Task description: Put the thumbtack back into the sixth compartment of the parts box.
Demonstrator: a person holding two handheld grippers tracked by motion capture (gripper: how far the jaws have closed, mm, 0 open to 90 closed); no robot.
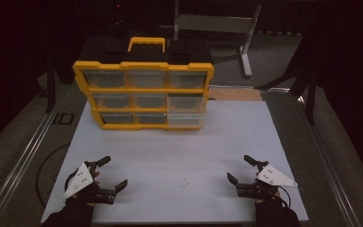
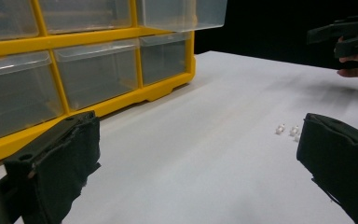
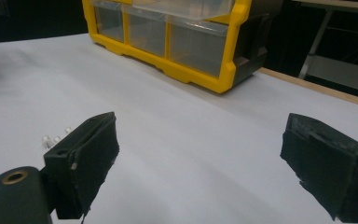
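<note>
- at the table's [image 1: 170, 142] near edge, the left gripper [image 1: 109, 173] and right gripper [image 1: 239, 168] are resting with jaws spread wide, gripping nothing.
- between them, small white parts [image 1: 184, 182] are lying on the tabletop.
- farther back, the yellow drawer organizer [image 1: 144, 94] is standing upright.

One marking reads: "ID" in pale letters on the dark floor strip [image 1: 62, 118] left of the white table [image 1: 217, 137], high view, beside the metal rail. No label, brand or number readable on the yellow drawer organizer [image 1: 144, 64], on its clear drawers, or on the grey gripper plates. Both gripper views: no text legible.
</note>
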